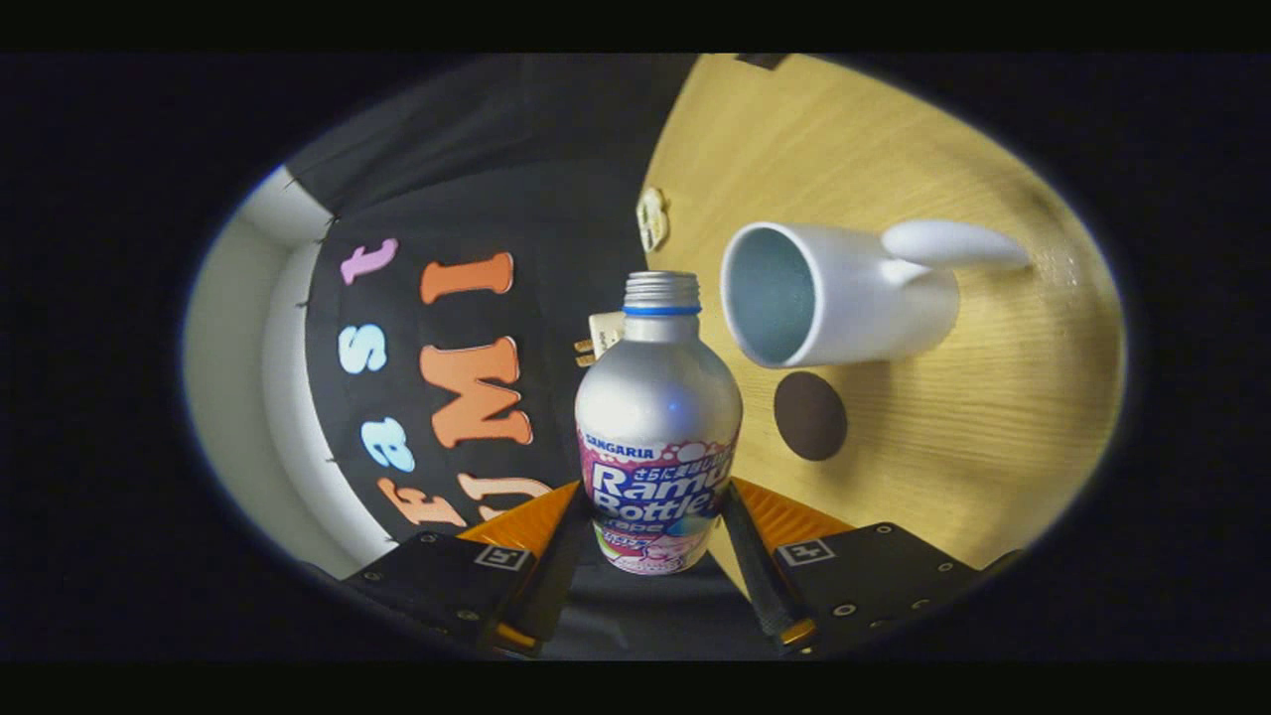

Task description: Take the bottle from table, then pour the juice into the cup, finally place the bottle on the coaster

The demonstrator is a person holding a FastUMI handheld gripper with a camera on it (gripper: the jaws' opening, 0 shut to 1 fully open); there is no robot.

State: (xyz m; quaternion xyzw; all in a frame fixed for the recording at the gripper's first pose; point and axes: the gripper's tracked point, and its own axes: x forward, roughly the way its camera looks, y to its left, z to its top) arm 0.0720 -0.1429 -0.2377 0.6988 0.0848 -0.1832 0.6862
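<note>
Wooden desk (894, 199) against black cloth wall, whole view rolled sideways. Silver bottle (657, 397) clamped between both fingers of jaws (655, 541), cap off, threaded neck bare, pointing away from fingers. White cup (844, 293) just beyond bottle neck, mouth toward it, handle on far side. Dark round coaster (810, 415) on desk beside cup, near bottle shoulder.

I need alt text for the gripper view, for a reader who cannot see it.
The gripper is shut on a silver metal bottle with its cap off, rolled sideways toward a white ceramic cup. A round dark brown coaster lies on the wooden table.
</note>
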